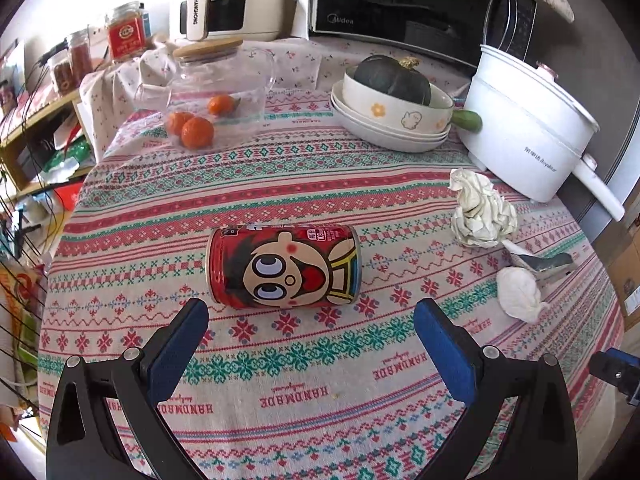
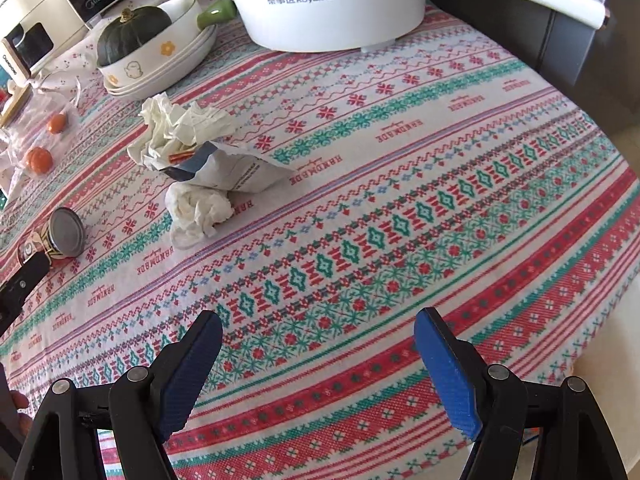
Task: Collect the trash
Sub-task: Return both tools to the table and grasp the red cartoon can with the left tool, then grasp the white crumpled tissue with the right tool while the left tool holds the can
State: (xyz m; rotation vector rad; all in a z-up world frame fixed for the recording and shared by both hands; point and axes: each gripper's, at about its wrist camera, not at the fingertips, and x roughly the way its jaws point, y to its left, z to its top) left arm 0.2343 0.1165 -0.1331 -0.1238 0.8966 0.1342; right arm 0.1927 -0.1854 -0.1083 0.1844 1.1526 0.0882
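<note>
Patterned tablecloth (image 2: pixel 360 200) lies bare beneath right gripper (image 2: pixel 318 322), fingers apart; left gripper (image 1: pixel 311 306), fingers apart, faces can (image 1: pixel 282 266).

- Table (image 1: pixel 320 380) under a patterned cloth.
- Can (image 1: pixel 283 268) on its side, mid-table.
- Paper wads (image 1: pixel 482 210), torn packet (image 2: pixel 236 170).
- Pot (image 1: pixel 528 128), stacked plates (image 1: pixel 384 130), oranges (image 1: pixel 196 130), jar (image 1: pixel 224 92).

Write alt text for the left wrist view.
The open left gripper hovers just short of a red cartoon can lying on its side on a patterned tablecloth. Crumpled paper and a white tissue lie to the right, with a white electric pot behind.
</note>
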